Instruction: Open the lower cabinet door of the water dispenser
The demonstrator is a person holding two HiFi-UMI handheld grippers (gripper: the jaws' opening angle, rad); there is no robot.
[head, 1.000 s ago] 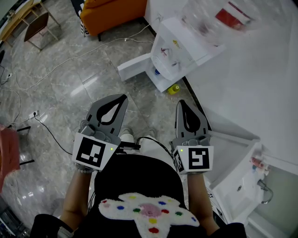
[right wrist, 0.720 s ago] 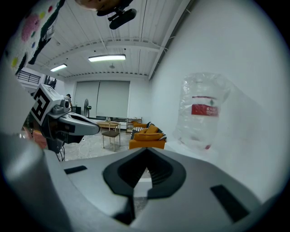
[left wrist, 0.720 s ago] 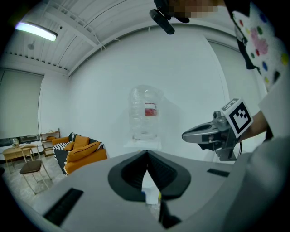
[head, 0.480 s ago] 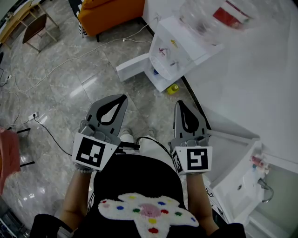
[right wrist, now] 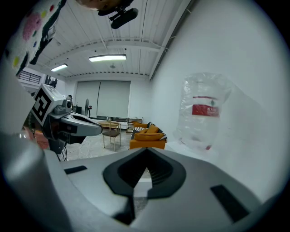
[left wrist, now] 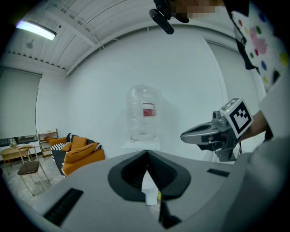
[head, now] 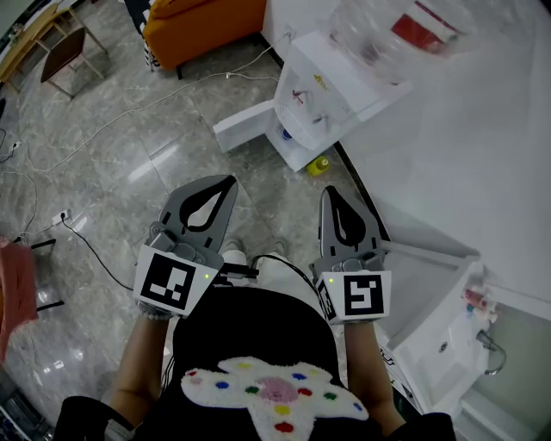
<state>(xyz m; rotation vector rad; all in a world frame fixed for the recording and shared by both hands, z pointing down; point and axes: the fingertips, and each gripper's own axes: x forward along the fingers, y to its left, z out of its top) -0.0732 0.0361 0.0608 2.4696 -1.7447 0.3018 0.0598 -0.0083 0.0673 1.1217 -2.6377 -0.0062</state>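
The white water dispenser point(head: 331, 82) stands against the wall at the top of the head view, with a clear bottle point(head: 387, 30) on it. Its lower cabinet door point(head: 245, 123) is swung out to the left, and something blue point(head: 287, 133) shows inside the cabinet. My left gripper point(head: 227, 180) and right gripper point(head: 329, 192) hover side by side above the floor, well short of the dispenser, both shut with nothing between the jaws. The left gripper view looks past its closed tips point(left wrist: 146, 152) at the bottle point(left wrist: 144, 113). The right gripper view has its closed tips point(right wrist: 146, 149) left of the bottle point(right wrist: 204, 113).
A small yellow bottle point(head: 320, 164) lies on the floor by the dispenser's base. An orange sofa point(head: 202, 26) and a wooden chair point(head: 73, 47) stand at the far left. Cables point(head: 86, 241) cross the tiled floor. A white sink unit point(head: 448, 344) sits at the lower right.
The head view has drifted slightly; both grippers keep their places and stay shut. The door stays swung out.
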